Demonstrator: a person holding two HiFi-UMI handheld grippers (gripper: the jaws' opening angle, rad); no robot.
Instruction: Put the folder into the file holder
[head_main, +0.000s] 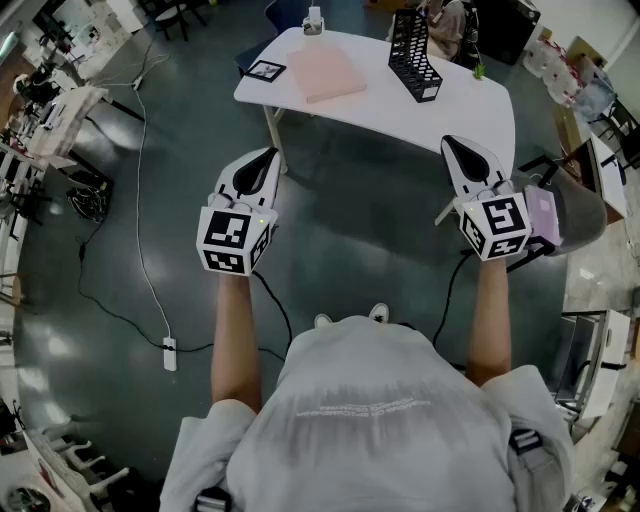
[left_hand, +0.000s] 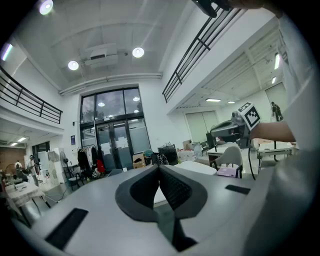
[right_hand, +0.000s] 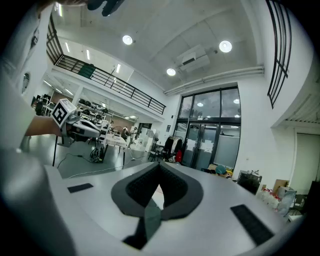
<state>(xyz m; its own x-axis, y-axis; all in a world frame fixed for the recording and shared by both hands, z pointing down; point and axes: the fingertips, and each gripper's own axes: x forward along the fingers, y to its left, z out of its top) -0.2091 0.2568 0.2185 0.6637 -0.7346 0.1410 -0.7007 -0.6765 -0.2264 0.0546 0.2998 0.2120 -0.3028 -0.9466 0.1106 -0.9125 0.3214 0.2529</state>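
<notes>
The jaws of the left gripper (left_hand: 159, 169) are pressed together with nothing between them, and the right gripper (right_hand: 159, 173) is the same: pads meeting, empty. In the head view both are held out roughly level in front of the person, left gripper (head_main: 269, 154) and right gripper (head_main: 448, 142) well apart, over bare floor short of the counter (head_main: 400, 112).

The task appears not to have begun; this looks like the approach step. The next move likely calls for stepping up to the counter, spreading one pair of jaws and taking the folder by an edge.

The folder (head_main: 325, 72) lies flat on the counter, pale pink, thin and rectangular, a little askew. The file holder (head_main: 413, 55), a black mesh rack, stands near it on the right, not touching it.
</notes>
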